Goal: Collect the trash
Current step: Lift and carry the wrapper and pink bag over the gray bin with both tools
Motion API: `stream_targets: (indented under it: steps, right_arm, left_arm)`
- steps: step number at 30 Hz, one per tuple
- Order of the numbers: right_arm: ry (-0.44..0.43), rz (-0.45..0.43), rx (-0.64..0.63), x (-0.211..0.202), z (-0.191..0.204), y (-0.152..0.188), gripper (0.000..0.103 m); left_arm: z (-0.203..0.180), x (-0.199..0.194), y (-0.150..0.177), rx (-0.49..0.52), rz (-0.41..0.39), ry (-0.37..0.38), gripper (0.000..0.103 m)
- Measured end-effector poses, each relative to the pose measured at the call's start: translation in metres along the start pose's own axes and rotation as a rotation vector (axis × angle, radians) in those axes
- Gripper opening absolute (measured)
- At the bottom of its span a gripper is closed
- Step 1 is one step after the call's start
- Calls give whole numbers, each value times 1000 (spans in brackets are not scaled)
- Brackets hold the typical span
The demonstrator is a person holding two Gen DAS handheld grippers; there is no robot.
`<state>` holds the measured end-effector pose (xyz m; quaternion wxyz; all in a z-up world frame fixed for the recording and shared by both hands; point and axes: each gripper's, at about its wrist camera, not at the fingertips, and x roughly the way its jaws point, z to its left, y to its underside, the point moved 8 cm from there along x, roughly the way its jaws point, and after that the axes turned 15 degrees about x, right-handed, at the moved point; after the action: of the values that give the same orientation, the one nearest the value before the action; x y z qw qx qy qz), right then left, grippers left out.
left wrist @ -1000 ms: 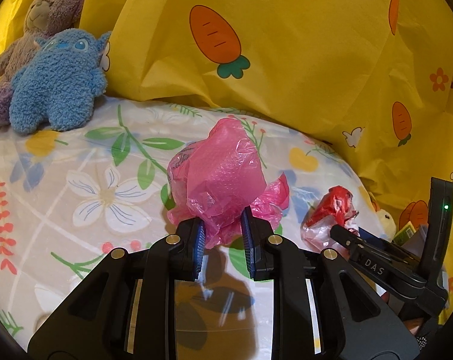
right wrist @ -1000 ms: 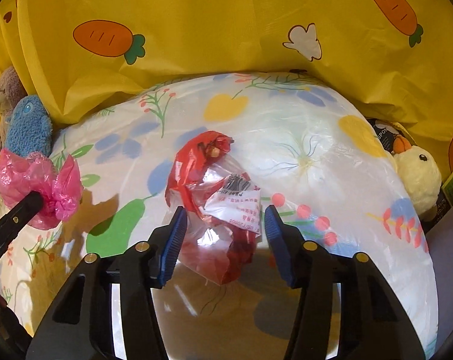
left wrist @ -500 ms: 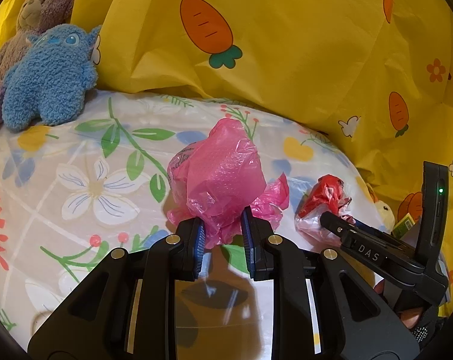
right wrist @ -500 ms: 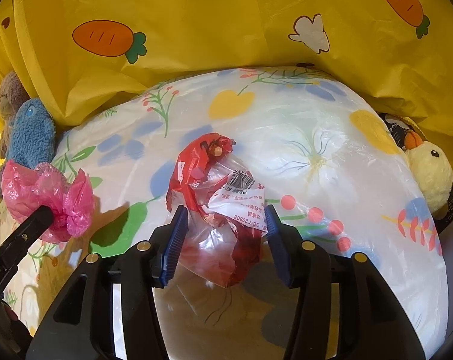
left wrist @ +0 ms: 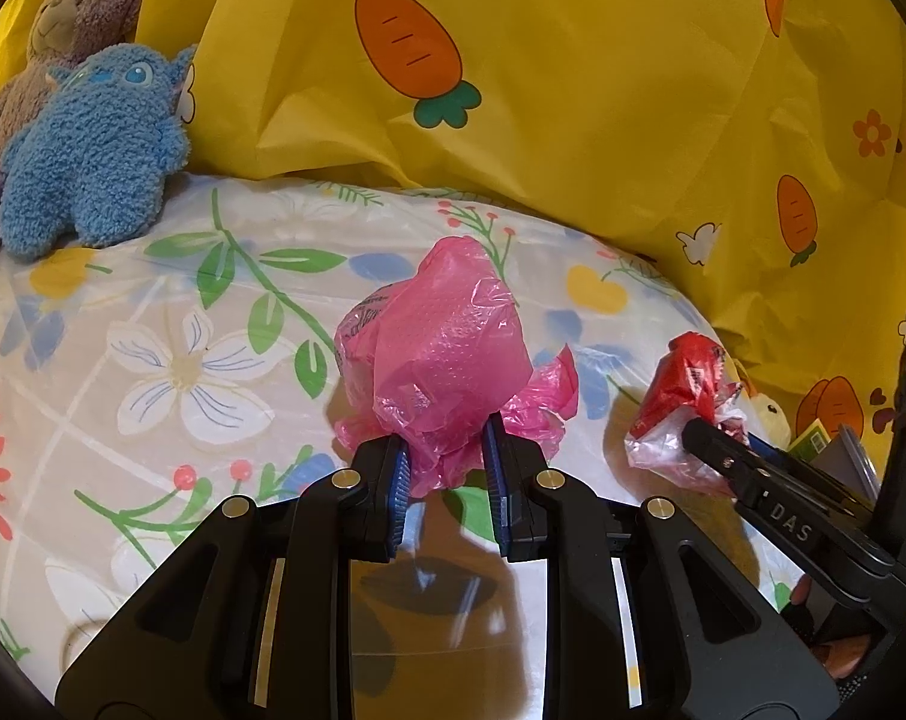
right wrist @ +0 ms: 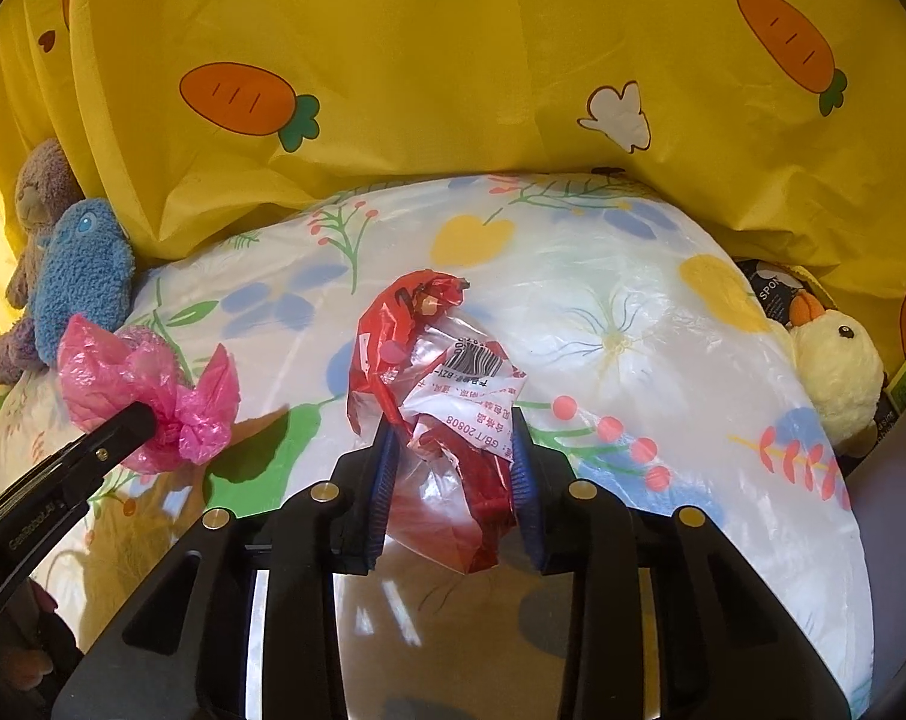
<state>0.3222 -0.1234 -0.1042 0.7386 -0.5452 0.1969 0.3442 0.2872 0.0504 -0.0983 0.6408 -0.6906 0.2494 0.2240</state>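
Left tool clamps pink bag; right tool, closing around red-and-clear wrapper, wrapper's long axis running near-to-far between fingers.

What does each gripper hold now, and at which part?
The left gripper pinches the pink plastic bag at its bunched lower end. The right gripper clamps the red and clear wrapper across its middle.

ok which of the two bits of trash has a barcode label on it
The red and clear wrapper between the right gripper pads; the pink bag in the left gripper shows no such label.
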Motion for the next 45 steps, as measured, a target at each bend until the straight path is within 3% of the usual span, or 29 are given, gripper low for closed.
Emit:
stream_targets:
  steps: [9,19,37,45]
  right_arm:
    - [15,-106,-40,-71,-15,9,35]
    - [14,-195,-7,-141,-49,25,36]
    - [111,-310,79,-210,-127,35,36]
    - [184,-384,144,-238,-172,23,36]
  left_arm:
    - [-35,-28,-7,76,-45,49,21]
    - [-113,-76,-7,190,-98,152,21]
    - [-229,-102,15,346,-96,289,21]
    - [-283,-114,-1,408,-130,355,21]
